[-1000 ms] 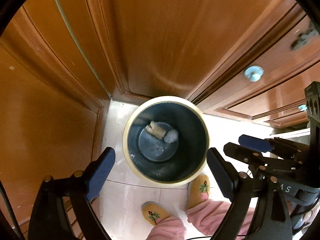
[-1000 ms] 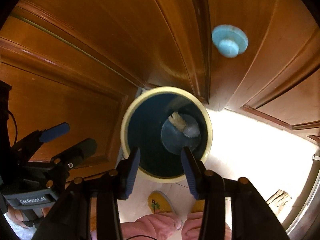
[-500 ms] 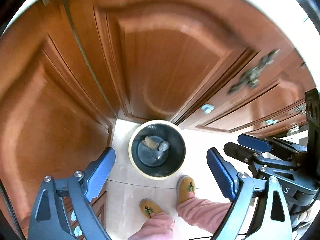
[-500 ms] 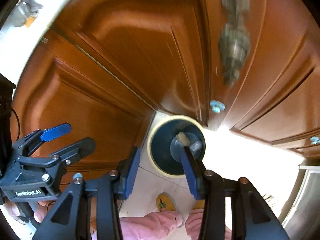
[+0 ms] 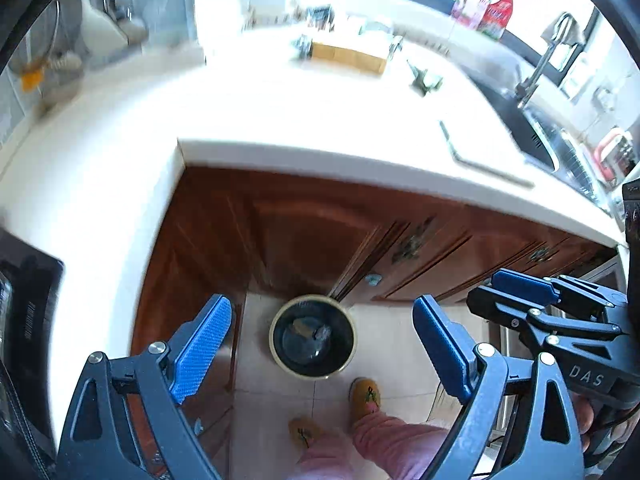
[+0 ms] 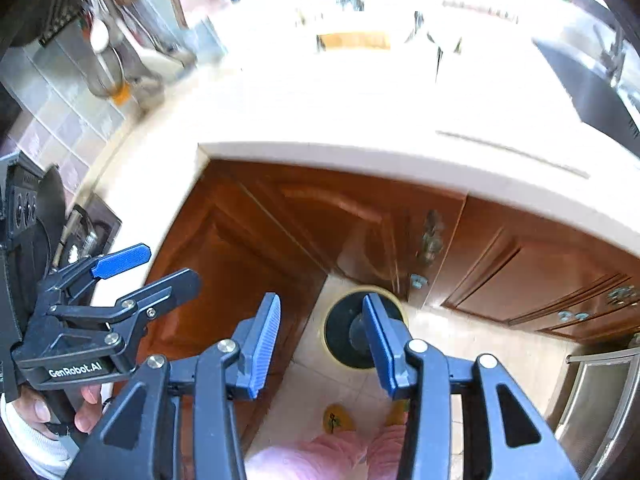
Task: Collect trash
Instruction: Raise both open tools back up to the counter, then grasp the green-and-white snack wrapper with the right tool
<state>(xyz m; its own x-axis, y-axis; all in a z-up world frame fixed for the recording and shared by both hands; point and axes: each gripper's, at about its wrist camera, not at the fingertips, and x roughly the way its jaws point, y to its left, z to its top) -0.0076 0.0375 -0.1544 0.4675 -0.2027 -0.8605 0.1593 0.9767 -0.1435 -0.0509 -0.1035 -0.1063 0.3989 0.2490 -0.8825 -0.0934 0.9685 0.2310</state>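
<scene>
Countertop runs white across the top of both wrist views, bending round an inner corner above brown wooden cabinets. At its far left stand blurred utensils against a tiled wall; further right lie a flat tan piece that looks like cardboard, a small crumpled scrap beside it, then the sink with its tap.

On the tiled floor in the cabinet corner stands the round bin, dark inside with a pale rim. Two bits of trash lie at its bottom, one tan and one greyish, so part of the collecting looks done.

Left gripper hangs high over the bin, its blue pads spread wide with nothing between them. Right gripper points down beside it, jaws about half open and likewise empty; the bin shows through the gap, far below. Yellow slippers and pink trouser legs show at the bottom edge.

What remains, by my reading, is on the counter: the cardboard and the scrap look like the next candidates, though blur keeps me from being sure.
</scene>
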